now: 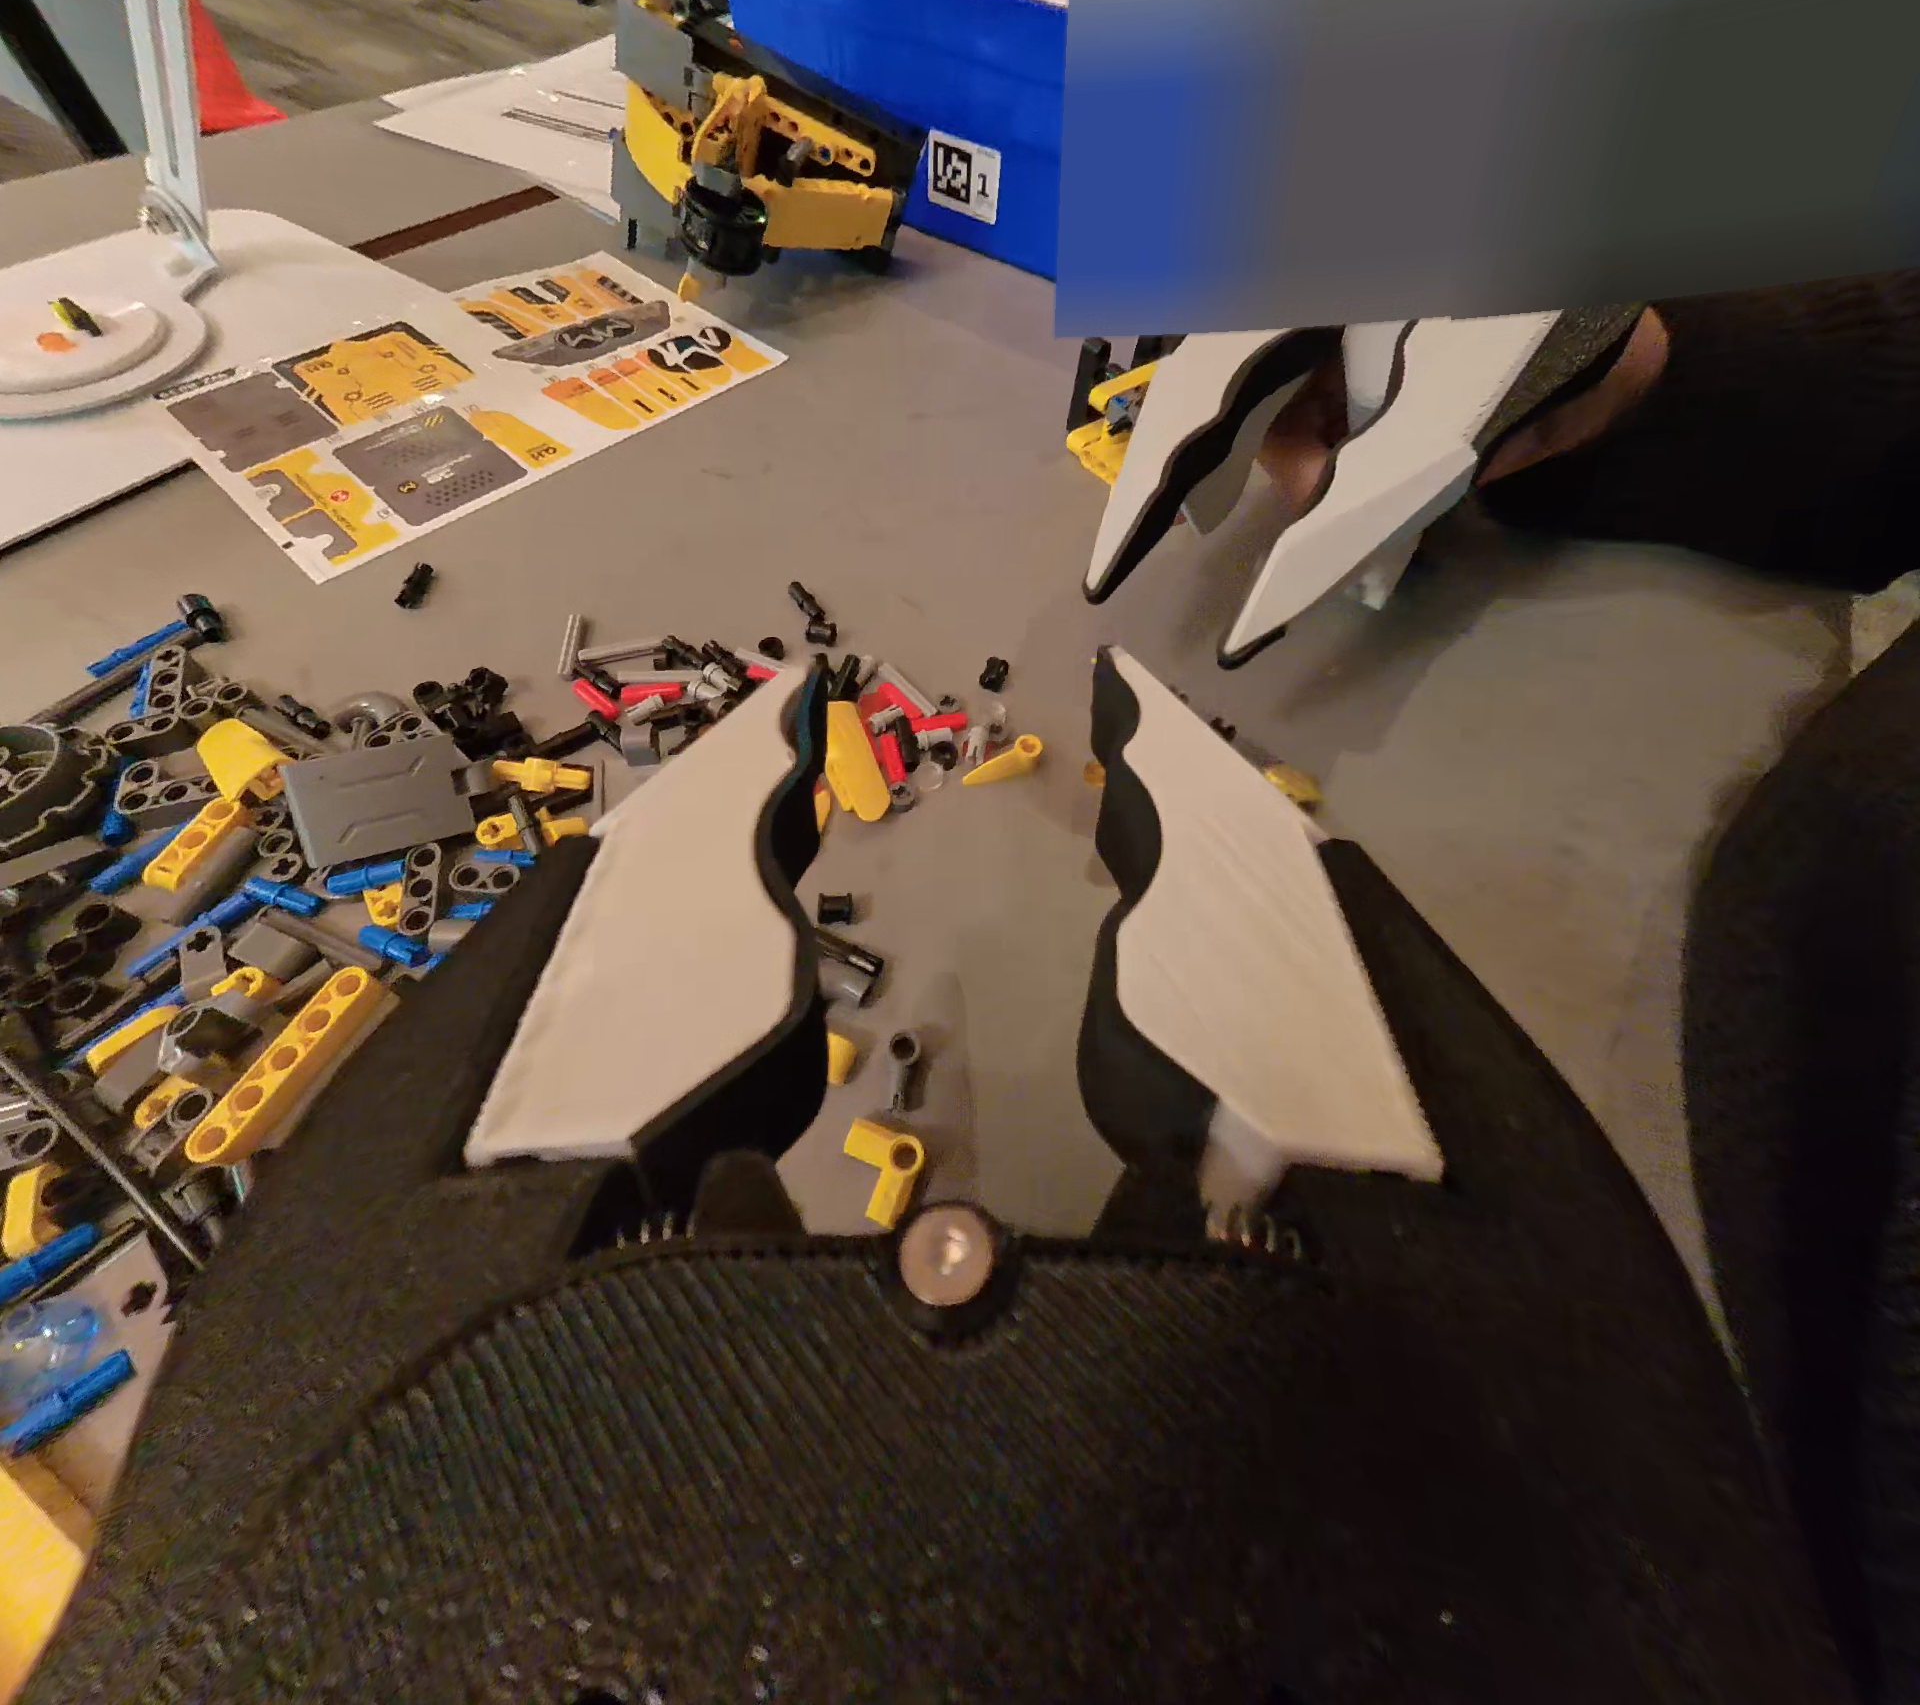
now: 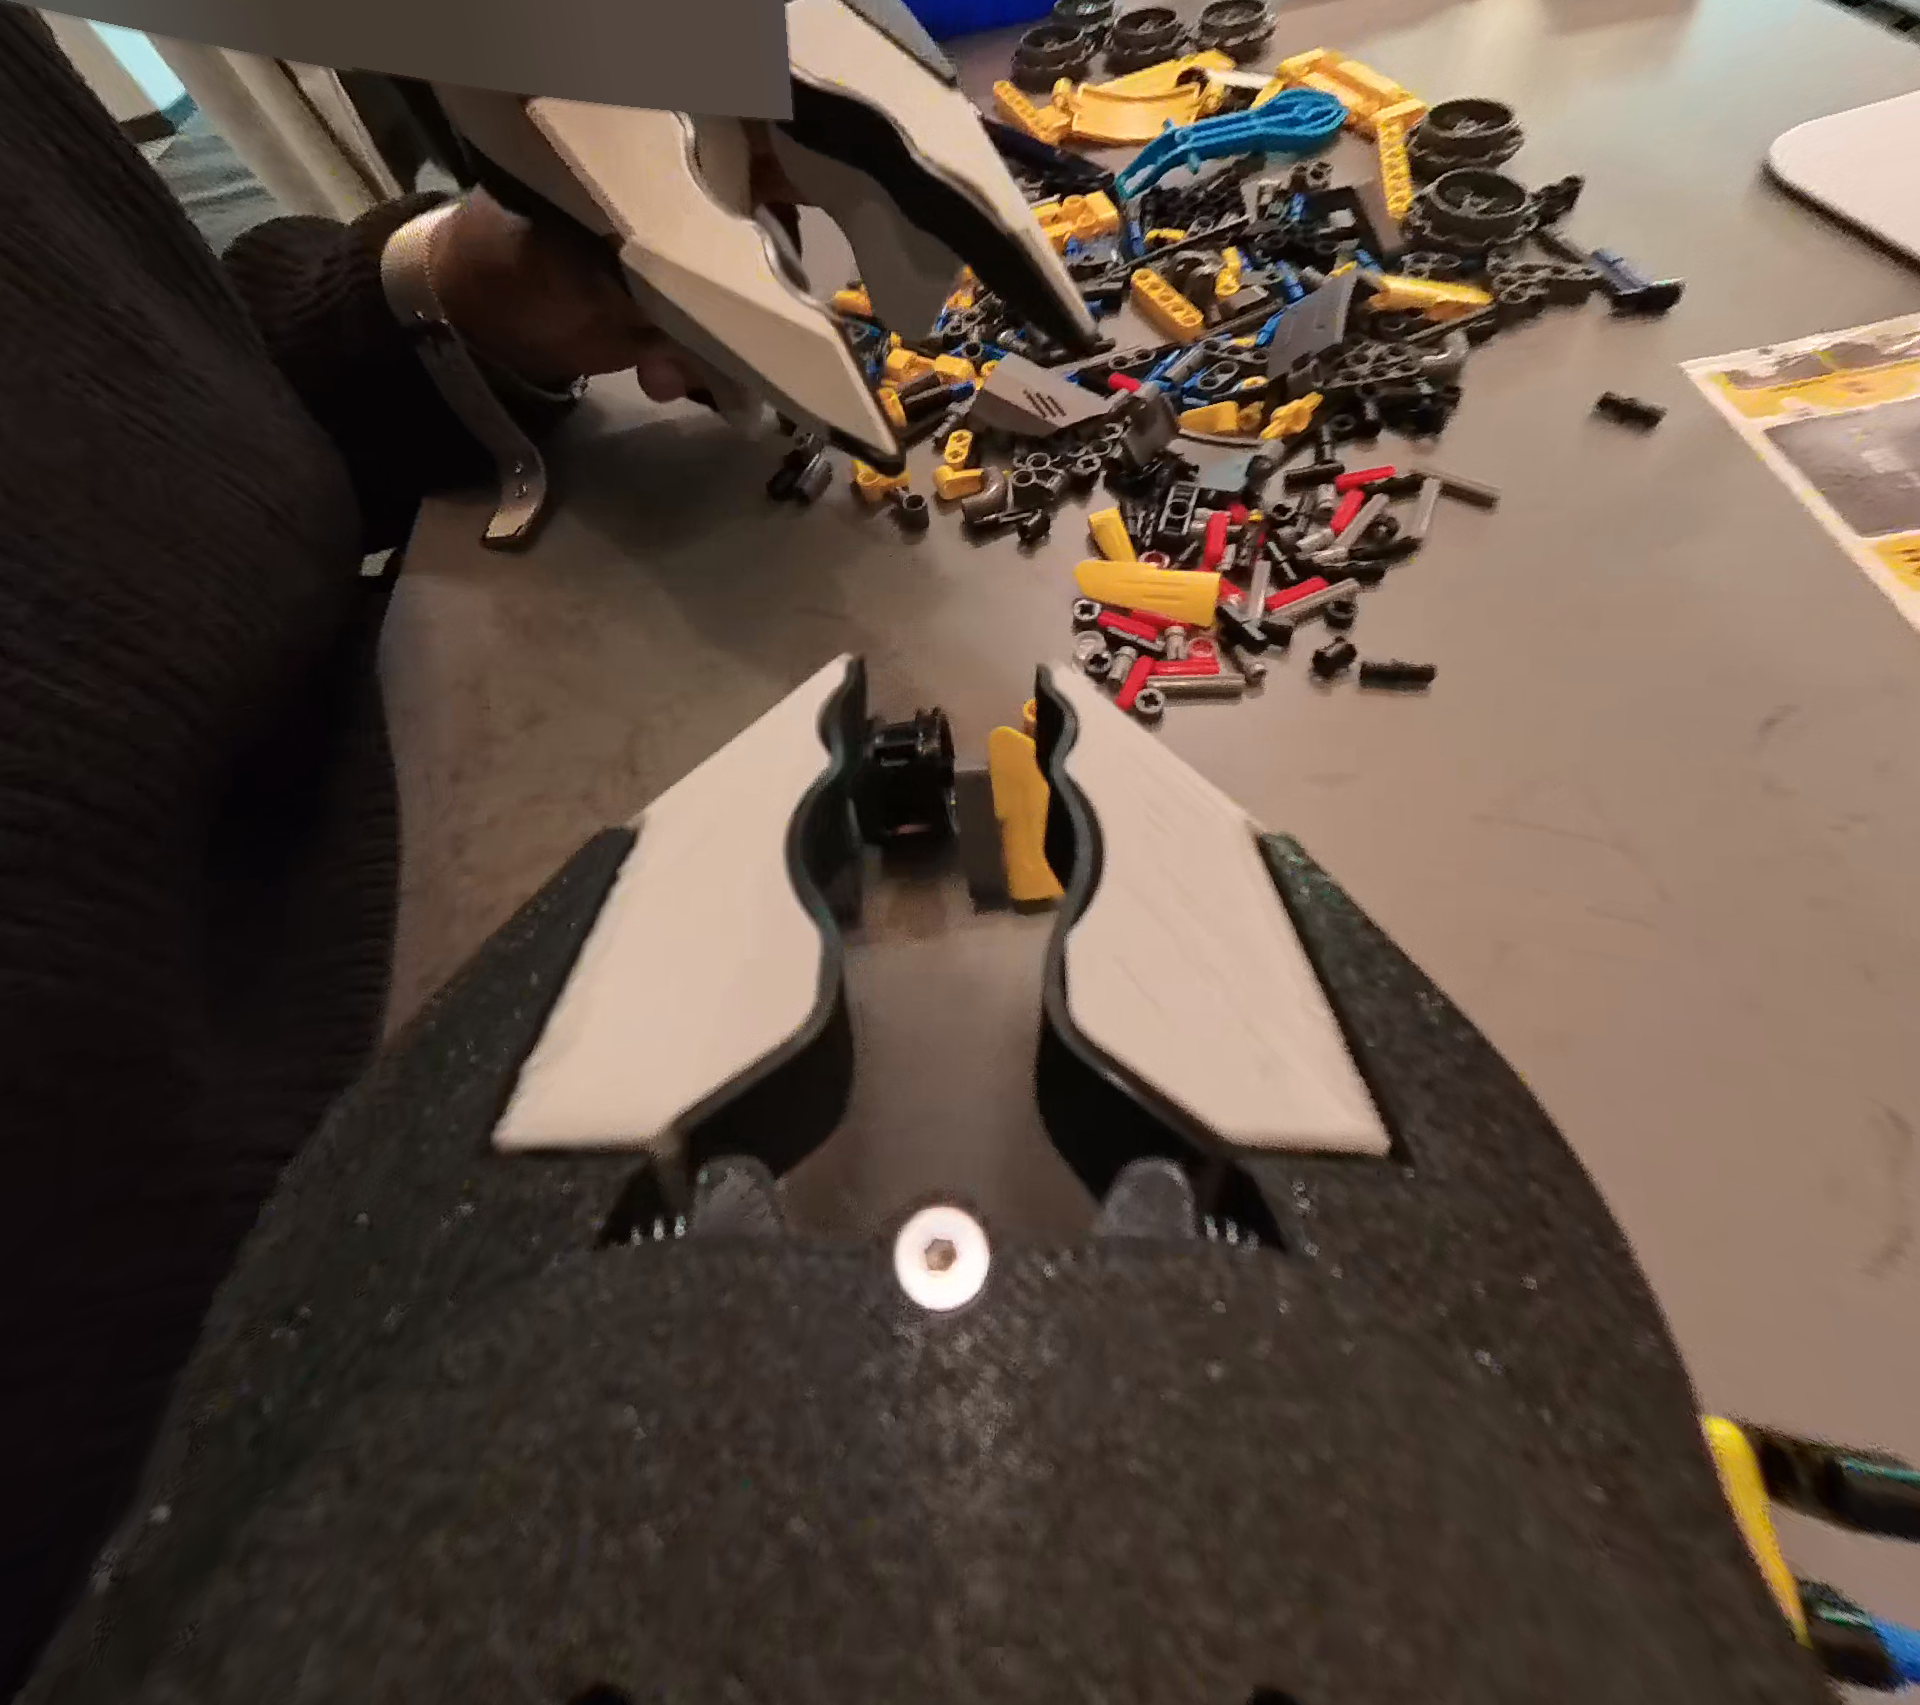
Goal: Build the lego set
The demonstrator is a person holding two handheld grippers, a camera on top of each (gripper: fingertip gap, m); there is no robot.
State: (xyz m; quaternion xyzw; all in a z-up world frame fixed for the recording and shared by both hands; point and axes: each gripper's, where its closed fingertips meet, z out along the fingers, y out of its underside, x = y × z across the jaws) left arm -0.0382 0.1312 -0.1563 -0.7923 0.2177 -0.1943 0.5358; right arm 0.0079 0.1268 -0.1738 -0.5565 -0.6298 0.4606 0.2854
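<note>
the right gripper (image 2: 948, 699) is partly open around a small black and yellow assembly (image 2: 956, 798), contact unclear. at 12 o'clock lies the brick pile (image 2: 1247, 367); the left gripper (image 1: 956, 679), wide open and empty, hangs over it.

- The left gripper (image 1: 956, 668) hangs with jaws spread wide over the pile of toy building parts (image 1: 312, 834).
- The sticker sheet (image 1: 468, 408) lies beyond that pile.
- The right gripper (image 1: 1164, 627) hovers right of the pile.

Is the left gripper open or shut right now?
Open. The left gripper shows a wide gap between its white fingers, with grey table visible between, gripping nothing.
</note>
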